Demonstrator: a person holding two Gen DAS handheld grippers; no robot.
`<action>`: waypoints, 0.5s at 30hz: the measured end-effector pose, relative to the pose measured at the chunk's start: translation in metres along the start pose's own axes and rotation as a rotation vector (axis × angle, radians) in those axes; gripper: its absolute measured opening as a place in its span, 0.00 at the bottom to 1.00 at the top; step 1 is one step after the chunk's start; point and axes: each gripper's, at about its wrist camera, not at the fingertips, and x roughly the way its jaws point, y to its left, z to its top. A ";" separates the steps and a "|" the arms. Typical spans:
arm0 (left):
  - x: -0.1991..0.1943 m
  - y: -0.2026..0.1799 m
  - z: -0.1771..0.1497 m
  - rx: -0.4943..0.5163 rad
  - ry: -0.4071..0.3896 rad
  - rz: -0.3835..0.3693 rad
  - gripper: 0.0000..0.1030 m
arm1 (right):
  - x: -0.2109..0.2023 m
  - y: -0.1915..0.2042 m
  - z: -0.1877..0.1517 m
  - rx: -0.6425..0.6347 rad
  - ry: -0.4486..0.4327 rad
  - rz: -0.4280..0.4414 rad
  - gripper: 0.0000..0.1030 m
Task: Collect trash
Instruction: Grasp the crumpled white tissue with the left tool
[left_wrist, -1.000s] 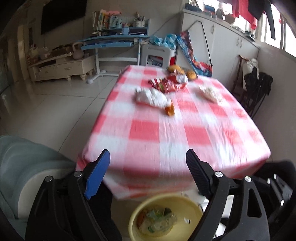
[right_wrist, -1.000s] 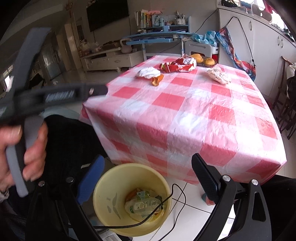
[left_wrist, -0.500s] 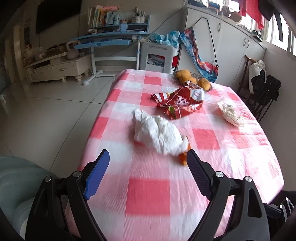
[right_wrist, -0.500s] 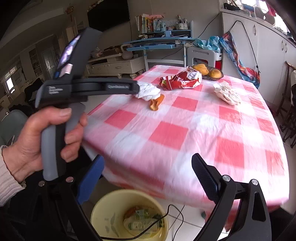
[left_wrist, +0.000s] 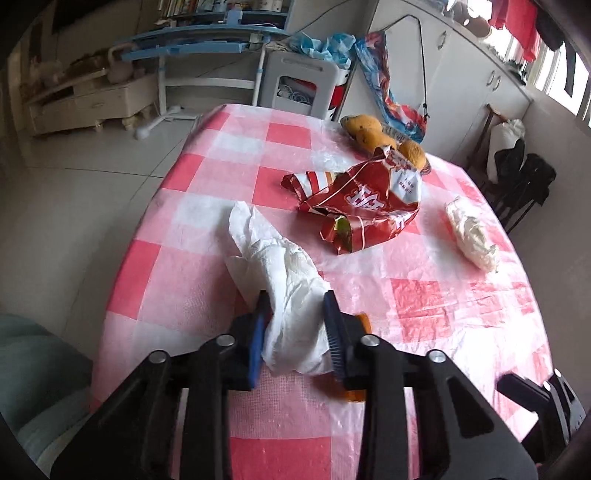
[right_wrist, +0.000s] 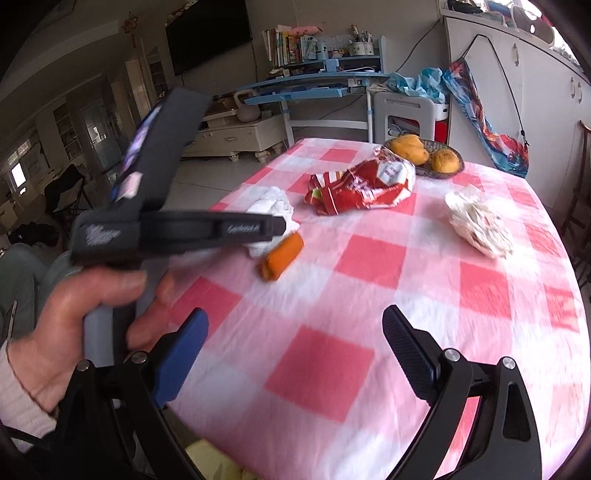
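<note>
Two grippers in view. Left gripper (left_wrist: 297, 325) clamped on crumpled white tissue (left_wrist: 284, 280), low over red-white checked tablecloth (left_wrist: 184, 288). Orange scrap (right_wrist: 282, 256) touching tissue on its right side, partly hidden behind right finger in left wrist view. Right gripper (right_wrist: 295, 354) spread wide, nothing between fingers, hovering above near table edge. Red snack wrapper (left_wrist: 362, 199) farther back, beside fruit basket (right_wrist: 436, 170). Second white wad (left_wrist: 471, 234) well right, apart from rest.

Left gripper (left_wrist: 295, 325) closed on crumpled white tissue (left_wrist: 291, 295), red snack bag (left_wrist: 362, 199) beyond
</note>
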 end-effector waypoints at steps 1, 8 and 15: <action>-0.001 0.000 0.000 0.000 -0.004 -0.001 0.21 | 0.004 0.000 0.003 -0.002 0.002 0.003 0.88; -0.006 0.004 -0.003 0.008 -0.013 0.015 0.20 | 0.019 0.007 0.014 -0.024 0.018 0.014 0.88; -0.011 0.007 -0.004 -0.002 -0.022 0.011 0.20 | 0.027 0.009 0.012 -0.030 0.039 0.010 0.88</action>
